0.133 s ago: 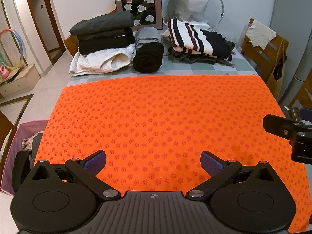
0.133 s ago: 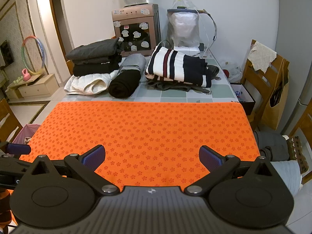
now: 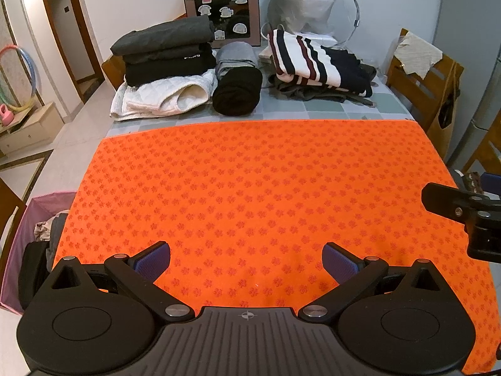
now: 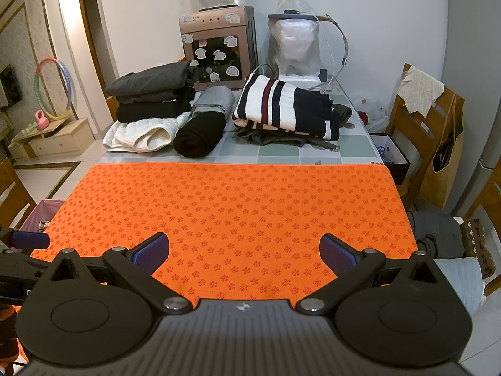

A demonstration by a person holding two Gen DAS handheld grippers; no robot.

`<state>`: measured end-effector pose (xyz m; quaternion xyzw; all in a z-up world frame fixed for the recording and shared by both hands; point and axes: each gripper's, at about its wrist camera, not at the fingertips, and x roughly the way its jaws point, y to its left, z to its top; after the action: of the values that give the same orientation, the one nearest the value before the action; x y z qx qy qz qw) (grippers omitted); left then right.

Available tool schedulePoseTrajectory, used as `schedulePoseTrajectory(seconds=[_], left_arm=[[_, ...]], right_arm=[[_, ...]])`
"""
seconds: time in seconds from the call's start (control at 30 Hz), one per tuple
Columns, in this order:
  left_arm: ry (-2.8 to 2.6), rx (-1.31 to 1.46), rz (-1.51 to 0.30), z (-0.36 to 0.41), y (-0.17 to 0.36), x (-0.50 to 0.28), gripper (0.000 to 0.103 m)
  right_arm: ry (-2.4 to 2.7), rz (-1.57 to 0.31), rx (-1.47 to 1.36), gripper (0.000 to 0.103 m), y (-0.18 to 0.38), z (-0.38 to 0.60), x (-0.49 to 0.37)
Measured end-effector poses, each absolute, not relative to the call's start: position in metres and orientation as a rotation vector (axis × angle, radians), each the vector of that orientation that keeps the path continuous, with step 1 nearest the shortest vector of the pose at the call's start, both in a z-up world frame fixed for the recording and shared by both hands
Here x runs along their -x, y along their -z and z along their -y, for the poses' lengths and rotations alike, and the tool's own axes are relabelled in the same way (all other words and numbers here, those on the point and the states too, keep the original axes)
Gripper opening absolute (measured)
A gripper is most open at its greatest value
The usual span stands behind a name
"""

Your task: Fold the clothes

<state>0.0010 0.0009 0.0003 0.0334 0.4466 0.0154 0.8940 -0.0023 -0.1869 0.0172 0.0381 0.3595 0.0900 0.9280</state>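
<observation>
An orange mat with a small flower print covers the near half of the table, with no garment on it. My left gripper hovers over its near edge, jaws wide open, nothing between them. My right gripper stands open the same way, empty; part of it shows at the right edge of the left wrist view. Folded clothes lie at the far end: a dark stack on a white quilted piece, a black and grey roll, and a striped sweater.
A pink hamper with clothes stands on the floor at the left. Grey garments lie on a seat at the right. Wooden chairs flank the table. A water dispenser and a plastic-wrapped appliance stand at the back.
</observation>
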Motion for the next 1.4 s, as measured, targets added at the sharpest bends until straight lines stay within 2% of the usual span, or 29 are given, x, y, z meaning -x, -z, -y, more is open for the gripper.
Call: schedulePoseTrajectory(seconds=[1.4], left_arm=[[-0.019, -0.062, -0.925, 0.0022, 0.0008, 0.0004, 0.103]], right_arm=[[-0.179, -0.737, -0.074, 0.103, -0.0183, 0.1869, 0.004]])
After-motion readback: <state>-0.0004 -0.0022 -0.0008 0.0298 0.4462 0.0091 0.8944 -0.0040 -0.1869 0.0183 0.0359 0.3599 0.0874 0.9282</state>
